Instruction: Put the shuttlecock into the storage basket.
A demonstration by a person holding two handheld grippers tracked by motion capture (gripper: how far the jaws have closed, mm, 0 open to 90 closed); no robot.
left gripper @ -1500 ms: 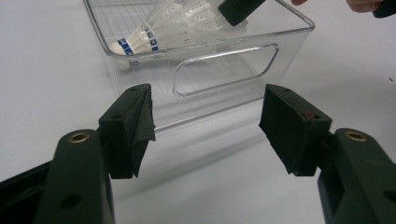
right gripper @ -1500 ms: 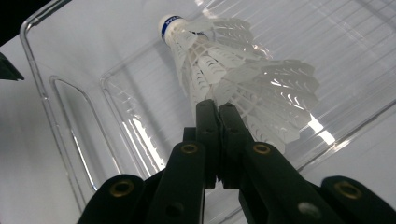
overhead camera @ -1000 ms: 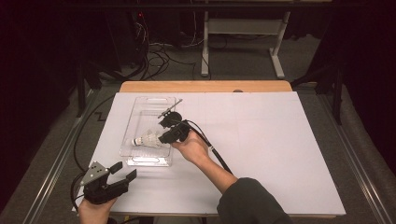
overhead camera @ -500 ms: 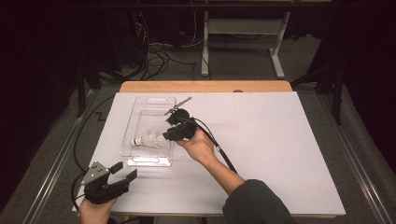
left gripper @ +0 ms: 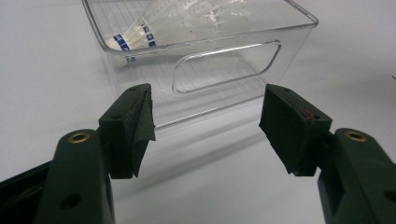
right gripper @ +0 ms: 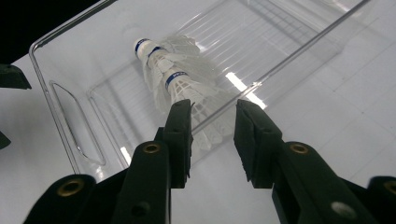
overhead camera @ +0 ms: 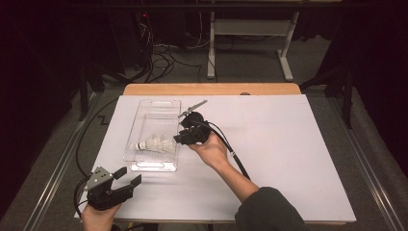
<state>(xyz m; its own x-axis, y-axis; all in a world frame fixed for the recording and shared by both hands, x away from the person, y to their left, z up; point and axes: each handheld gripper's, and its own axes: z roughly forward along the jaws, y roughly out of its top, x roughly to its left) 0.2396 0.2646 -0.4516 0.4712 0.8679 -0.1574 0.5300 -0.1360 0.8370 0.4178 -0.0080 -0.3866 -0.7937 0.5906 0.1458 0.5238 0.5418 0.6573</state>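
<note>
Two white feather shuttlecocks (overhead camera: 155, 143), blue-banded at the cork, nested together on their sides inside clear plastic bin (overhead camera: 144, 108). They lie just ahead of right gripper (overhead camera: 185, 138), across the bin's near wall.

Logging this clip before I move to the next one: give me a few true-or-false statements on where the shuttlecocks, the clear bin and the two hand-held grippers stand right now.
1. The shuttlecocks lie inside the clear bin. True.
2. The right hand-held gripper is clamped on a shuttlecock. False: its jaws stand apart with nothing between them, just outside the bin's wall.
3. The left hand-held gripper is open. True.
4. The left hand-held gripper reaches into the bin. False: it sits at the table's near edge, facing the bin's handle end.
5. The bin stands on the white table cover. True.
</note>
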